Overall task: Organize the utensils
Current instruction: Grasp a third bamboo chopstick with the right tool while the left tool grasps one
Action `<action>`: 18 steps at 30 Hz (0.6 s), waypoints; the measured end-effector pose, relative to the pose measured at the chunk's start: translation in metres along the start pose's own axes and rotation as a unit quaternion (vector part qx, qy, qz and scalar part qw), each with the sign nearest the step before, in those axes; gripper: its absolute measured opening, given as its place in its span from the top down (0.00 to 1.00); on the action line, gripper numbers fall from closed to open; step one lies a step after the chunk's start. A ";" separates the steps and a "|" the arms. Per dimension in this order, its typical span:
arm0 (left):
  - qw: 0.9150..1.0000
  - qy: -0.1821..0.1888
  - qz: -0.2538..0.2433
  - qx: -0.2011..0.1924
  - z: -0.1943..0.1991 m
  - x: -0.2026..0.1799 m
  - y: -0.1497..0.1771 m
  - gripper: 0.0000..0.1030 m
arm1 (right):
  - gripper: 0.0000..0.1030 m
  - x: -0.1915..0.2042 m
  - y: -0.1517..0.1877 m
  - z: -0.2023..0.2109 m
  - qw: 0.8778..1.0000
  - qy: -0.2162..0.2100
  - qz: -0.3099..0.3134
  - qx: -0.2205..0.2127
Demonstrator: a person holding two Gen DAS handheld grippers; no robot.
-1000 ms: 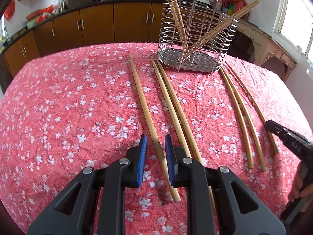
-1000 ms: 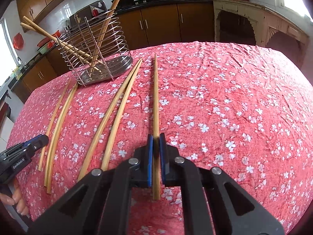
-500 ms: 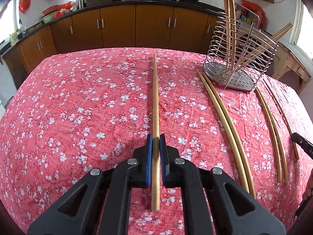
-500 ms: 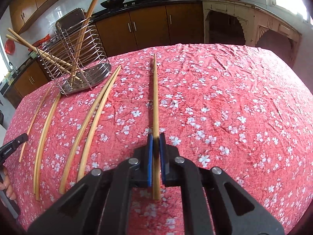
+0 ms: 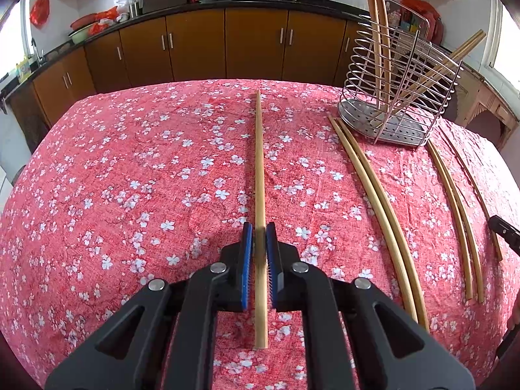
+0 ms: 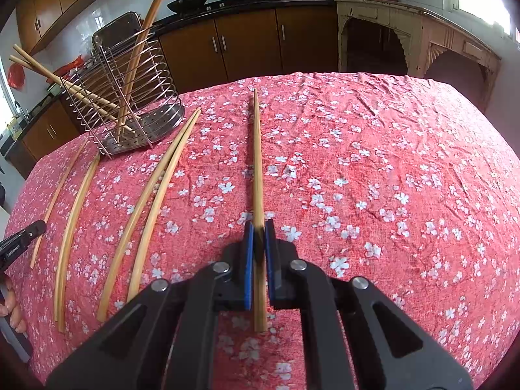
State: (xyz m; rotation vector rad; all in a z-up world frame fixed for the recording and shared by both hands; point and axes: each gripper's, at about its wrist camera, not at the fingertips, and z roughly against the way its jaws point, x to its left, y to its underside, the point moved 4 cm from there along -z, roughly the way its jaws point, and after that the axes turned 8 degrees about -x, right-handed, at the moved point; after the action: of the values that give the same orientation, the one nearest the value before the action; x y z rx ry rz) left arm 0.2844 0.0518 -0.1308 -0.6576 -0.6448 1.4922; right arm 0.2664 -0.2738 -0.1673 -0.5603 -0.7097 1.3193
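The left gripper [image 5: 259, 243], open a second ago, is now clamping a long bamboo chopstick [image 5: 259, 169]; the right gripper [image 6: 259, 240] is likewise gripping another chopstick [image 6: 257, 162], apparently lifted off the red floral tablecloth [image 5: 130, 162], ready for the wire utensil rack [image 5: 399, 97].

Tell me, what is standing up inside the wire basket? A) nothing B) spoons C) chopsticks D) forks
C: several long wooden chopsticks lean inside the wire basket, while more of them lie loose on the red flowered cloth beside it.
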 end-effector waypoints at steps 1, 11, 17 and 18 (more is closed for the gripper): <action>1.000 0.000 -0.001 0.000 0.000 0.000 0.000 0.90 | 0.92 -0.001 0.000 0.000 1.000 0.000 0.000 0.000; 1.000 0.007 0.002 -0.001 0.001 0.000 0.000 0.86 | 0.92 0.000 0.001 0.000 1.000 0.008 0.009 0.000; 1.000 -0.007 -0.024 0.001 0.007 -0.007 0.005 0.85 | 0.85 0.007 0.009 0.006 0.999 0.017 0.039 0.002; 1.000 -0.008 -0.025 0.002 0.009 -0.007 0.006 0.85 | 0.84 0.008 0.011 0.008 0.999 0.015 0.040 0.004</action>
State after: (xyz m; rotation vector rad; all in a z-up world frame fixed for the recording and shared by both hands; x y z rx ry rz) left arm 0.2740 0.0446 -0.1295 -0.6240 -0.6660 1.4525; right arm 0.2541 -0.2645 -0.1686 -0.6064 -0.6640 1.3844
